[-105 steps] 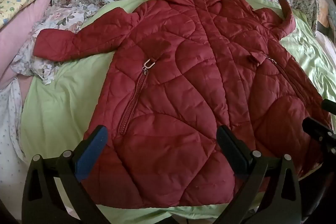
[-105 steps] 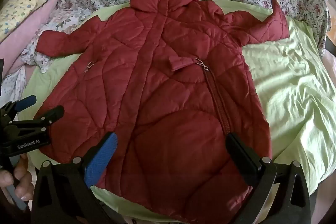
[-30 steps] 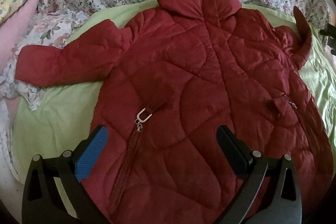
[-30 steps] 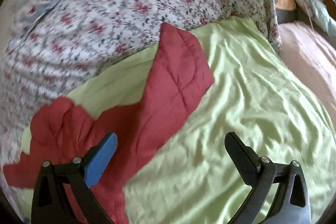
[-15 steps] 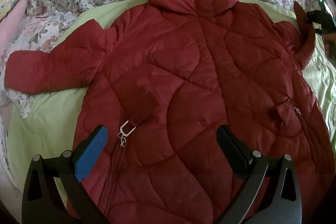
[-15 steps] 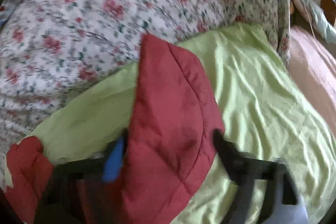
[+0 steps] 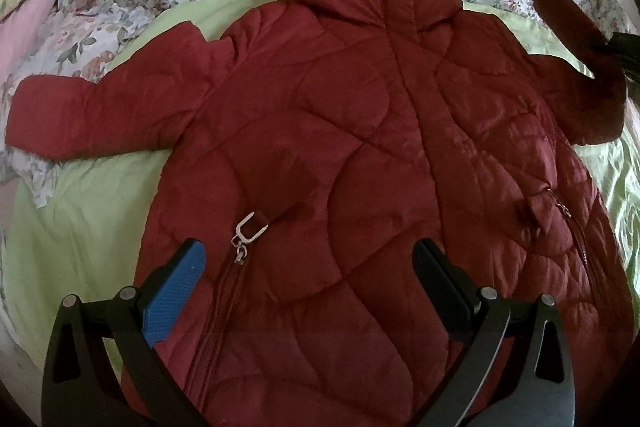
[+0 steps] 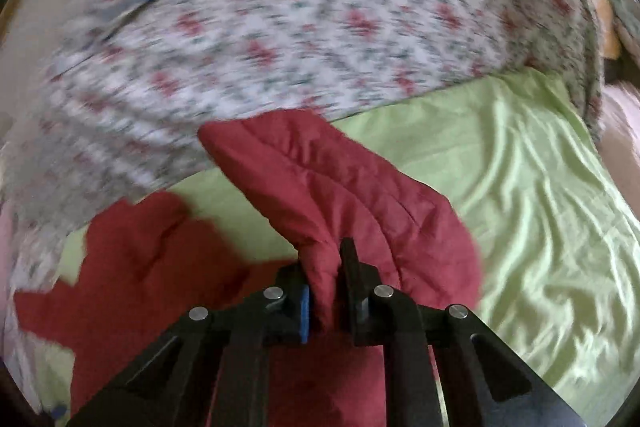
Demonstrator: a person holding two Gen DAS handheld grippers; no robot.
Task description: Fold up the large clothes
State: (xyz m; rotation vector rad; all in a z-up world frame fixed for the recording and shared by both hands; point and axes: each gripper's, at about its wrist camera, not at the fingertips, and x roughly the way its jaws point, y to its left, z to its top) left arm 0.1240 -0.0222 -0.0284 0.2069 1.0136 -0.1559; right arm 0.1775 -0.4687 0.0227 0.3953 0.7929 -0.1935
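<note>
My left gripper [image 7: 308,267] jaws apart, hovering over red jacket [image 7: 360,155] spread front-up on green sheet [image 7: 80,211]. My right gripper [image 8: 326,291] clamped on sleeve cuff [image 8: 344,195], lifted; sleeve runs toward jacket body, fold goes that way. Floral bedding [image 8: 280,27] blurred; jacket hem cut off.

The left wrist camera looks steeply down from close above the quilted dark-red padded jacket [image 7: 340,155], collar toward 12 o'clock; the right wrist camera sits nearer still, over one sleeve [image 8: 340,195] at that jacket's 2 o'clock, facing the flowered quilt [image 8: 280,27]; both views share sleeve, quilt and pale green sheet [image 7: 80,211].
</note>
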